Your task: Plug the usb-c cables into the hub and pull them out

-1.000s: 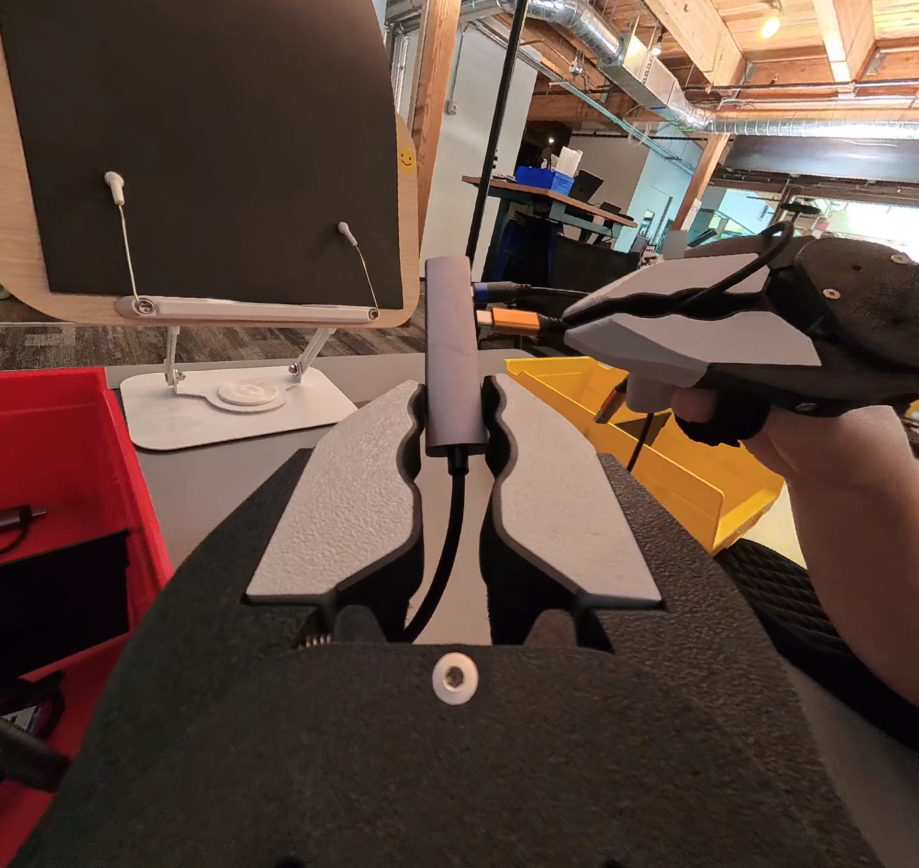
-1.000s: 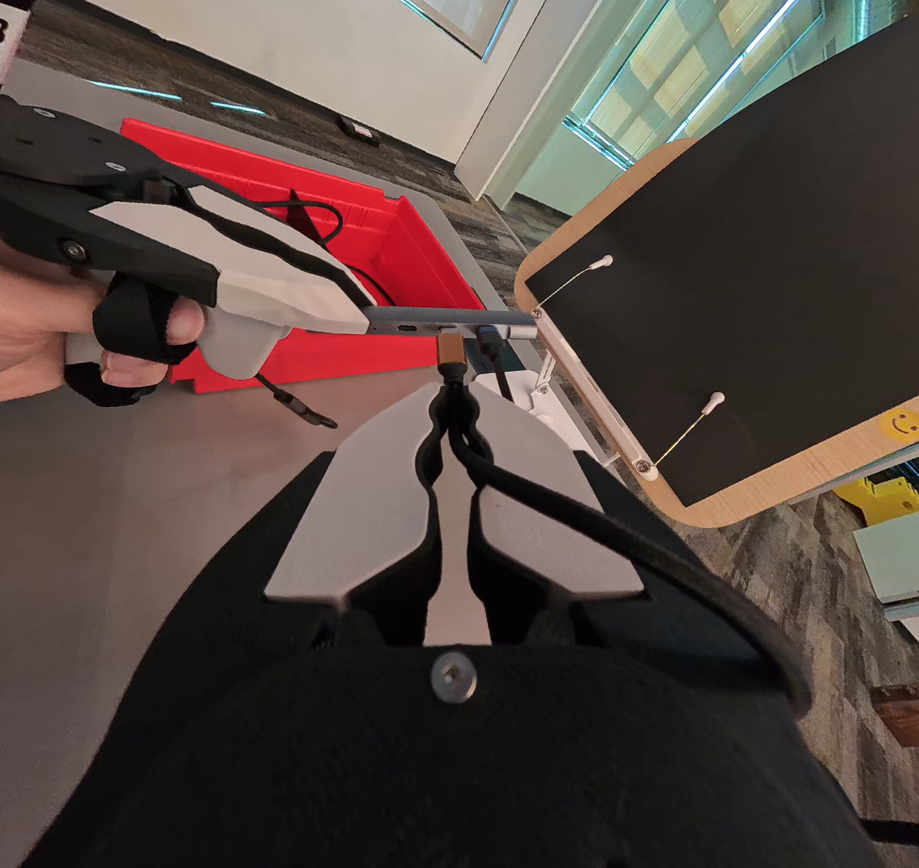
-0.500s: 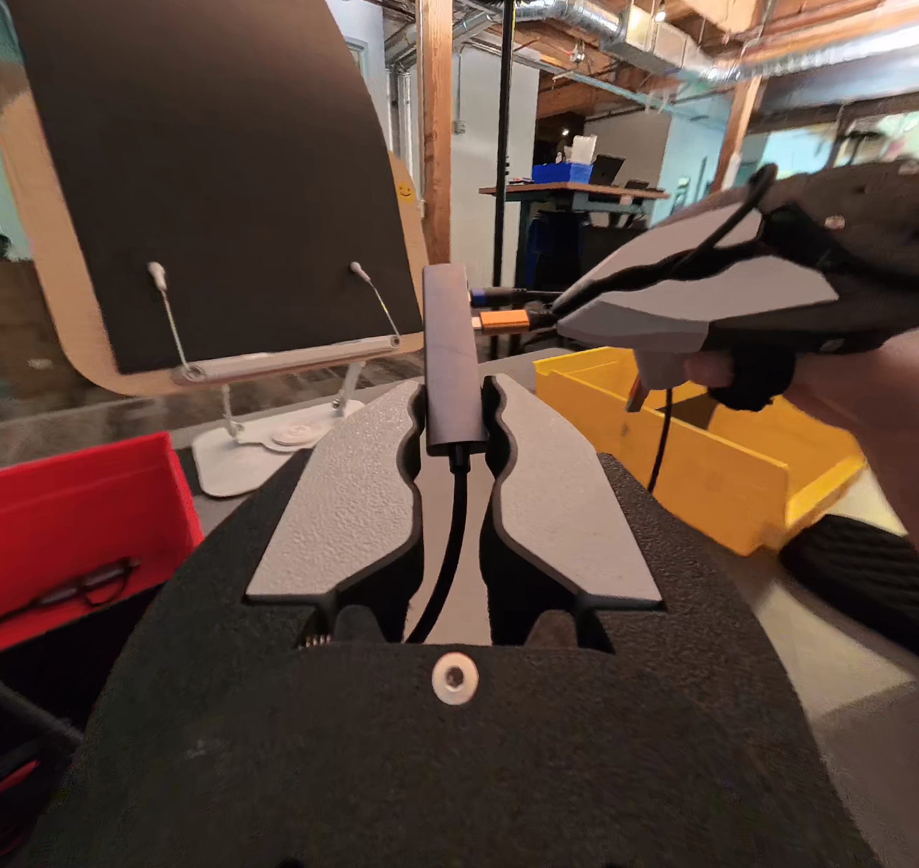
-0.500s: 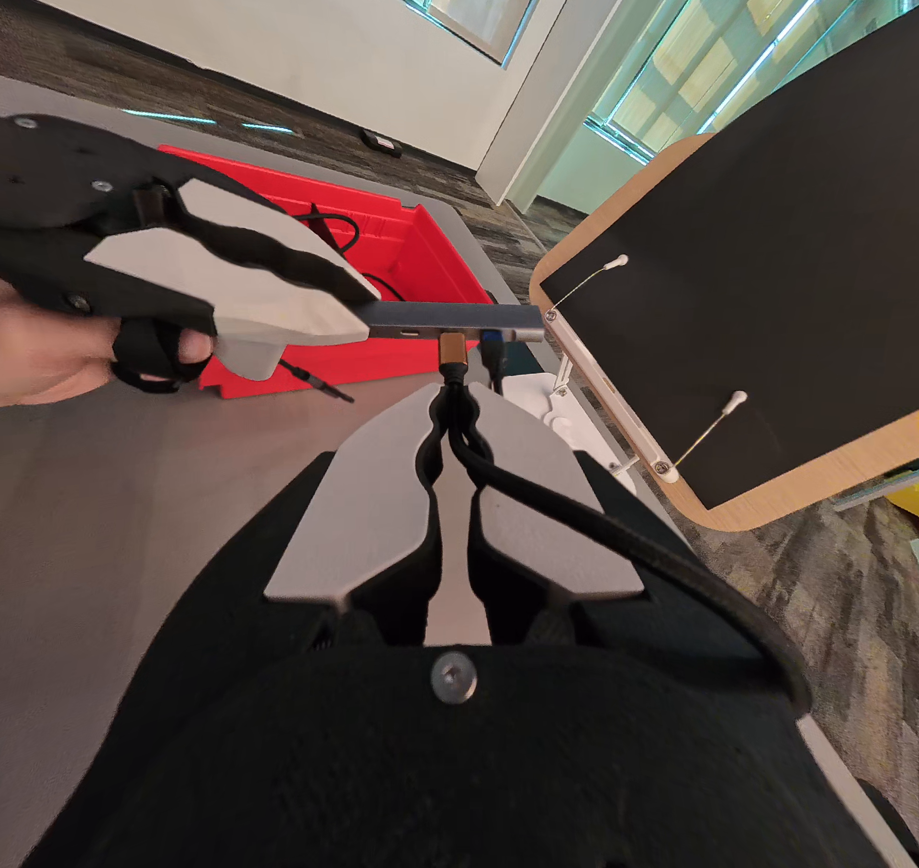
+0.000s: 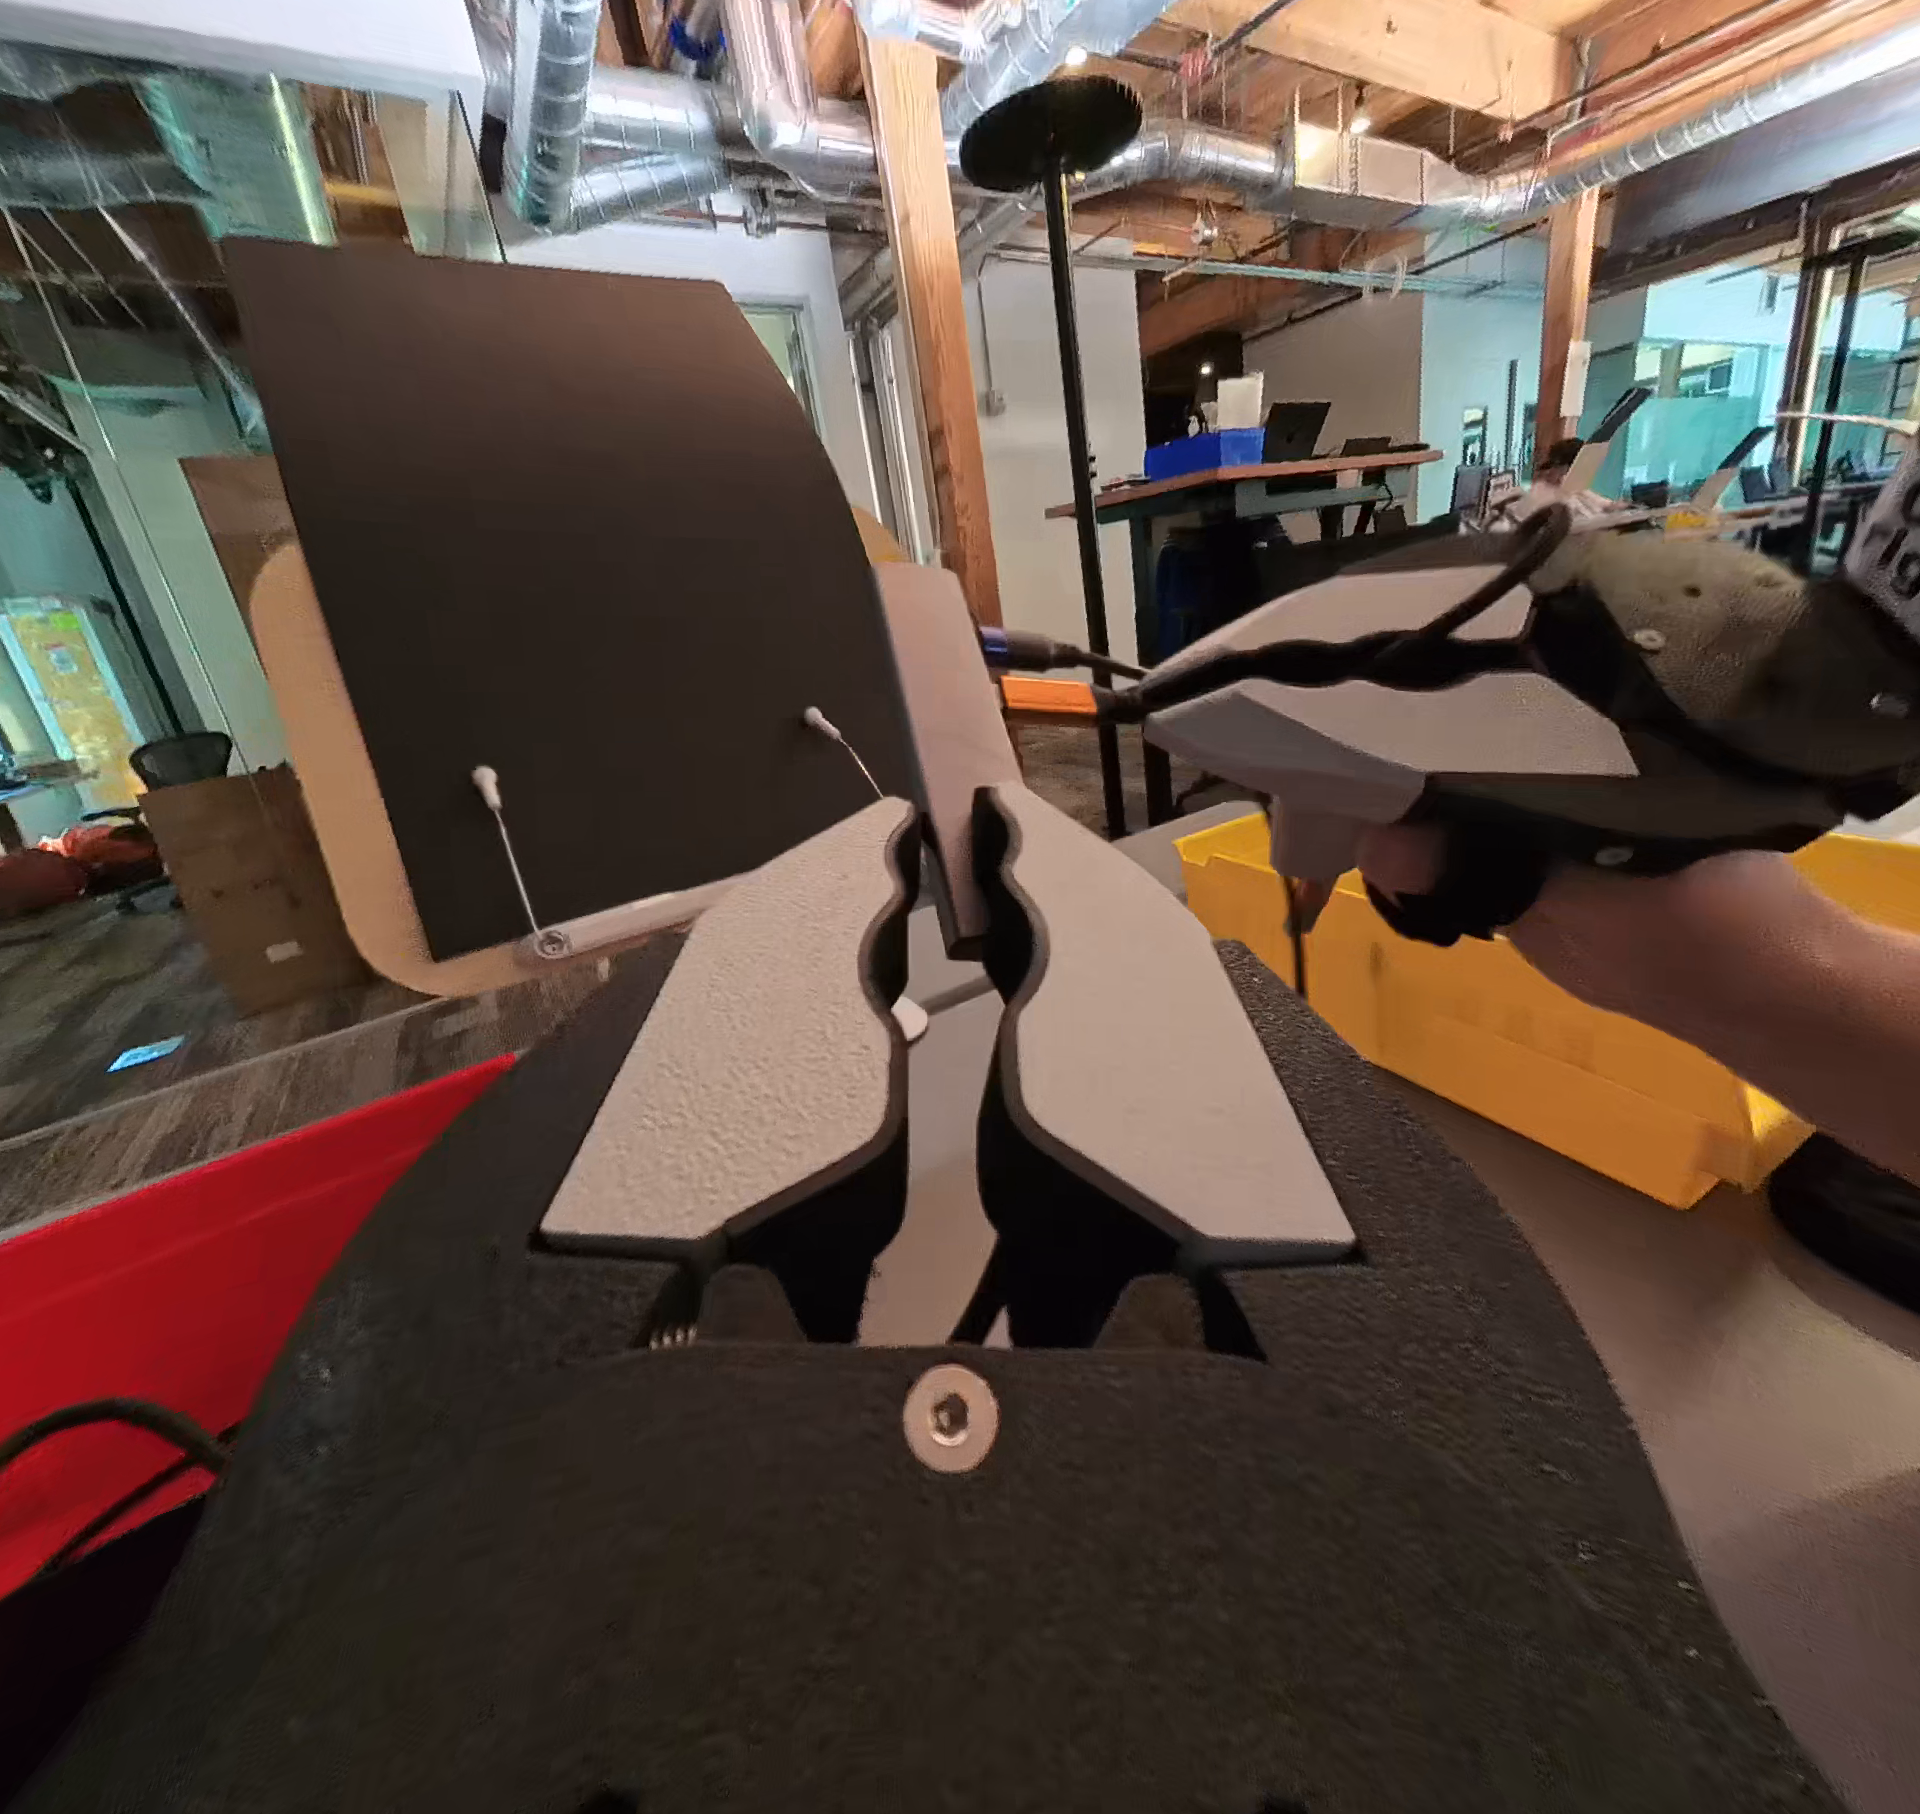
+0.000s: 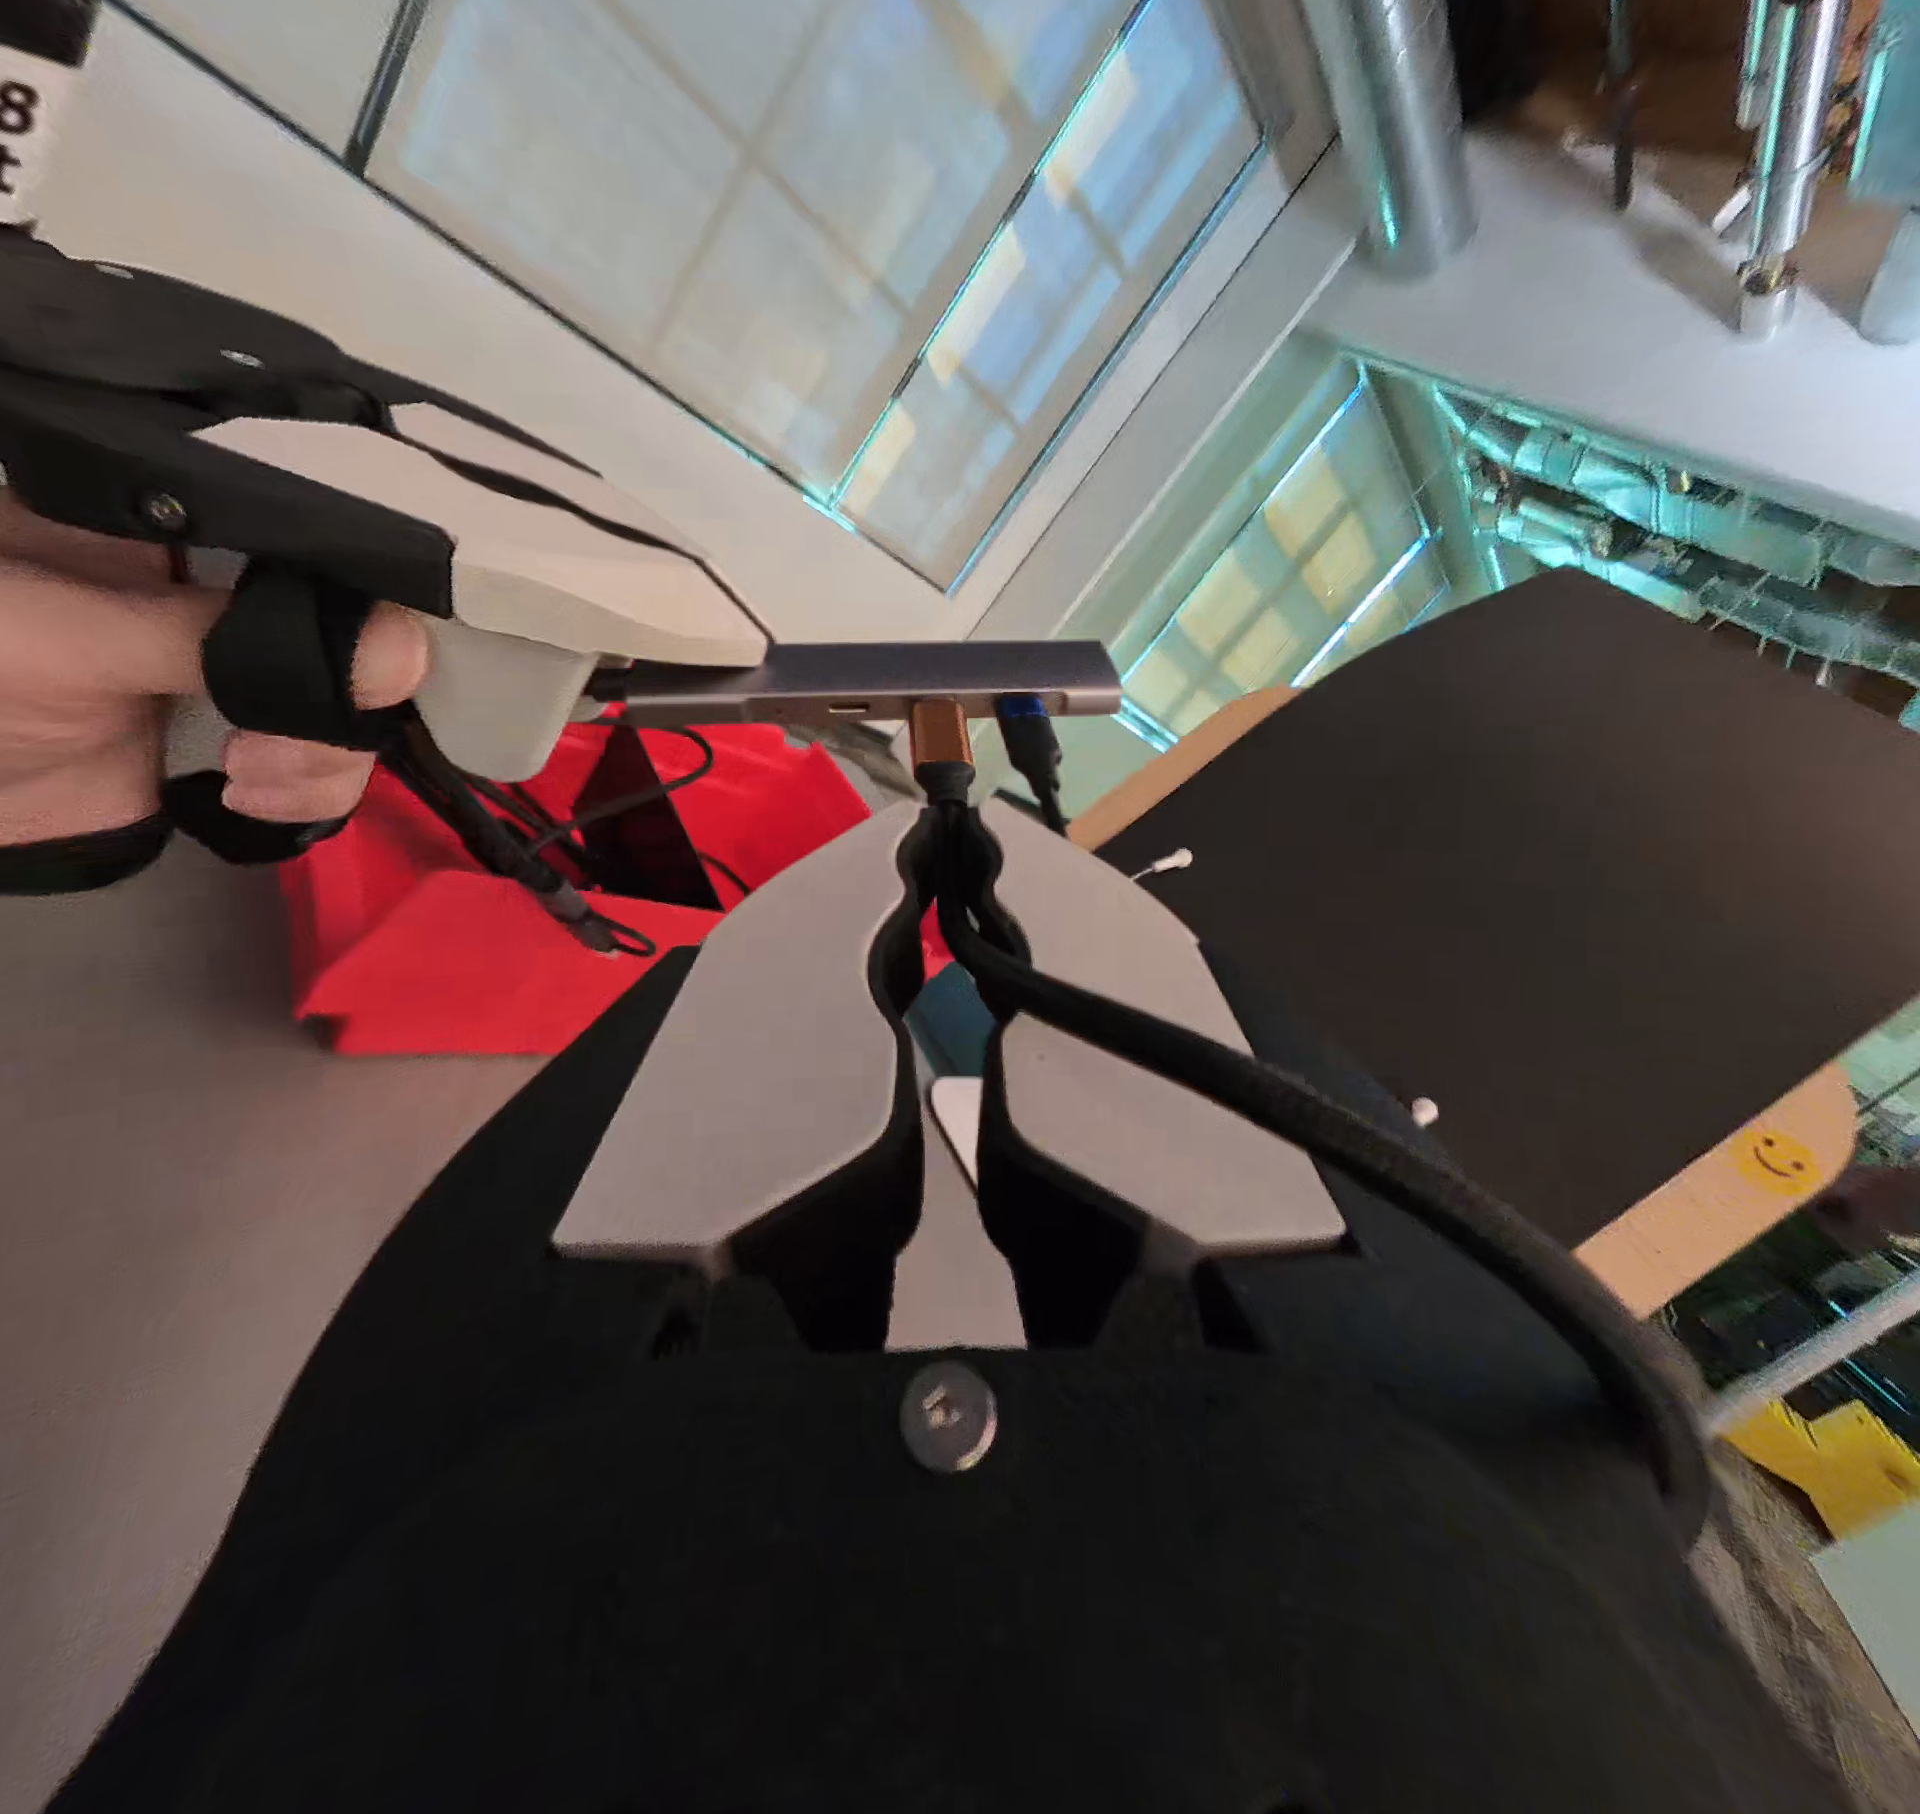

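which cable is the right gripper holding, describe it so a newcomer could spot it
Find the grey hub held level by the left gripper, above the red bin. Two plugs hang from its near edge. The right gripper is shut on the black braided cable with the orange plug; its neighbour has a blue plug.
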The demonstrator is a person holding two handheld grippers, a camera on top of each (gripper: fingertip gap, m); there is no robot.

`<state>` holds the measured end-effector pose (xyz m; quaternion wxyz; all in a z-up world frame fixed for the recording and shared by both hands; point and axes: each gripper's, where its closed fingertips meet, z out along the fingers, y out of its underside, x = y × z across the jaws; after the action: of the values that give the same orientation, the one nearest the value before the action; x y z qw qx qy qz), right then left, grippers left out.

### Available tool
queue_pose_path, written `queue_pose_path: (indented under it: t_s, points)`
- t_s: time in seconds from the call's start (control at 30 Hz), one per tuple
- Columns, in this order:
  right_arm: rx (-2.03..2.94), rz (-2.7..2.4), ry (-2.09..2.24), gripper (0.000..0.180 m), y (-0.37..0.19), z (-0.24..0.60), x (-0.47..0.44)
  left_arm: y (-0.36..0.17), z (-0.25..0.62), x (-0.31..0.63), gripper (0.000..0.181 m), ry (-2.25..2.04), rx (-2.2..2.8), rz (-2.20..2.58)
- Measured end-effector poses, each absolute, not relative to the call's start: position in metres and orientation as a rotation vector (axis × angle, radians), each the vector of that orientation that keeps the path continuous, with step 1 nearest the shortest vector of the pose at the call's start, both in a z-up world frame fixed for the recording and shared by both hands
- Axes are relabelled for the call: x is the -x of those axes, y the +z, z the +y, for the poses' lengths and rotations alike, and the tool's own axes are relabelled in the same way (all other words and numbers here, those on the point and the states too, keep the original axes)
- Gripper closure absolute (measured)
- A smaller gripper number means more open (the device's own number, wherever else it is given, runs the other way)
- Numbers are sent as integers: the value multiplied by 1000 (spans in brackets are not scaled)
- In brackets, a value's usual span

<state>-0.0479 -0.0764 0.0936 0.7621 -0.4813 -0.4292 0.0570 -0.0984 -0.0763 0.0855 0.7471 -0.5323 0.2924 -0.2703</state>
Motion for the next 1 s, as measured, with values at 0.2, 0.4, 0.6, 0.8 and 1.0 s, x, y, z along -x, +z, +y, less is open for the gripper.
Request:
queue_pose_path:
  t_s: [0.2,0.4,0.6,0.8,1.0]
  points:
    - [860,-953,17,174,98,-91,51,90,-84,91,168,-607,1117,660]
    - [821,-993,-63,174,92,-93,56,88,-81,86,142,-593,1142,673]
    - [844,-1003,-72,174,87,-91,59,63,-73,77,128,-753,1327,692]
    - [887,-1070,-27,174,75,-87,64,49,-59,82,148,-486,1382,753]
    - [906,-1075,78,174,63,-85,68,47,-56,91,155,-418,1430,814]
